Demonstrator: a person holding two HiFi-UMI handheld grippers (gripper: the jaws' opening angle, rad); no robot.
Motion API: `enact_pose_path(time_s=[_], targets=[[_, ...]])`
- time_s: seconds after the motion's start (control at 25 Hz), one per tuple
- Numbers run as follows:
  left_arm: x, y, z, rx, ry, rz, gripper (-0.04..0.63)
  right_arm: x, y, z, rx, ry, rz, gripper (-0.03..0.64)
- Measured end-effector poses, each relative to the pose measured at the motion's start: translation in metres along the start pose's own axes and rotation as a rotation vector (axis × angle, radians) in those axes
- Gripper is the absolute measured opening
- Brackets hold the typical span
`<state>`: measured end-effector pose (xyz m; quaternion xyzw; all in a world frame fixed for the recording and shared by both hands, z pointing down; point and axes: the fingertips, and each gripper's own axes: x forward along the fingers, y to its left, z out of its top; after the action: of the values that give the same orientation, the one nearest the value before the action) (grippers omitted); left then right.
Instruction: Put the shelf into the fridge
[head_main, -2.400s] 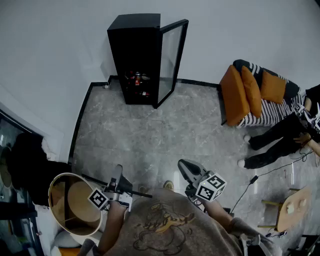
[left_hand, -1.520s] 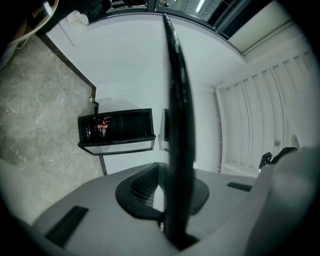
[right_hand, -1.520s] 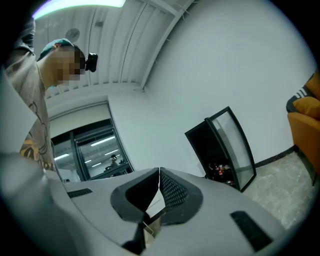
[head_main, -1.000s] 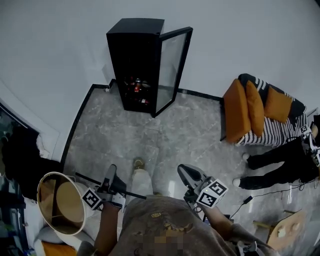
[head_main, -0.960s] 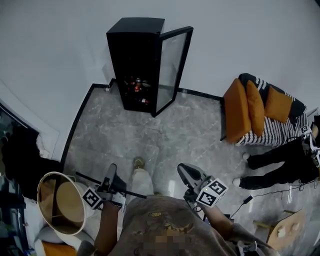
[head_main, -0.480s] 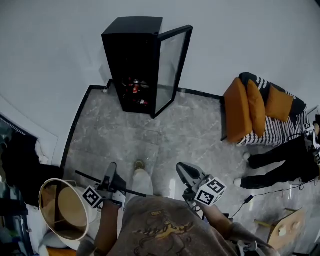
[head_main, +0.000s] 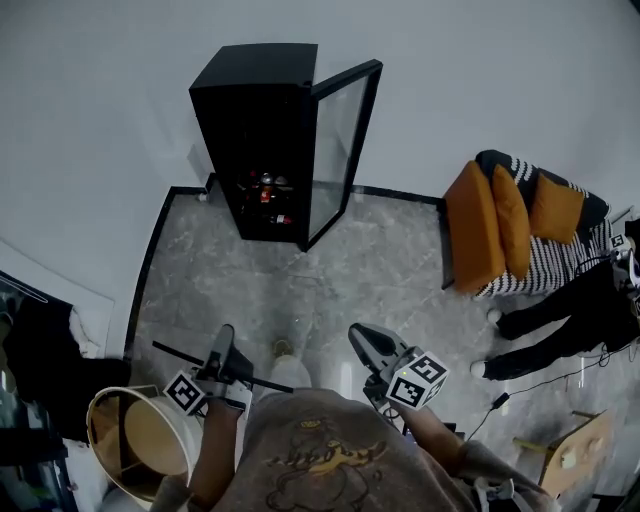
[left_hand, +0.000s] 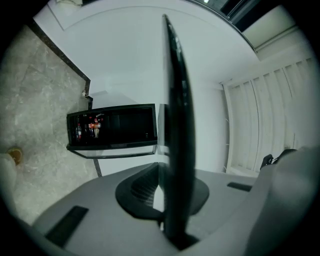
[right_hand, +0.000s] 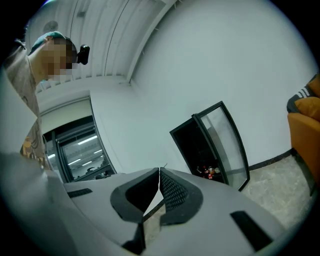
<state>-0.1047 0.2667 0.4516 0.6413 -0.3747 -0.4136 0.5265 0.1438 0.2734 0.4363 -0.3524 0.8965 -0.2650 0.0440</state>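
The shelf (left_hand: 176, 130) is thin, dark and flat, seen edge-on.

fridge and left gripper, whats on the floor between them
Head view: only bare grey floor lies between the fridge and the left gripper, which is shut on the shelf; the person's shoe shows just beside the gripper.

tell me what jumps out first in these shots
The tall black fridge stands against the white wall at the top of the head view, its glass door open to the right and a few bottles low inside. Next comes the thin dark shelf, clamped edge-on in the left gripper near the bottom, and then the orange-cushioned seat at the right.
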Motion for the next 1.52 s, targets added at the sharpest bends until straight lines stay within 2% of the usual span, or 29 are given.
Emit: enact_pose_path(time_s=[0.44, 0.92, 1.28, 1.52], targets=[[0.083, 0.009, 0.054, -0.009, 0.072, -0.006, 0.017, 0.08, -0.027, 0.036, -0.001, -0.001, -0.033, 0.021], [0.133, 0.037, 0.114, -0.031, 0.135, 0.019, 0.017, 0.167, -0.042, 0.057, 0.006, -0.017, -0.065, 0.021], [0.156, 0.051, 0.13, -0.046, 0.173, 0.015, 0.017, 0.177, -0.052, 0.063, 0.005, -0.035, -0.132, 0.021], [0.173, 0.053, 0.132, -0.057, 0.188, 0.006, 0.017, 0.186, -0.062, 0.07, 0.003, -0.043, -0.146, 0.021]])
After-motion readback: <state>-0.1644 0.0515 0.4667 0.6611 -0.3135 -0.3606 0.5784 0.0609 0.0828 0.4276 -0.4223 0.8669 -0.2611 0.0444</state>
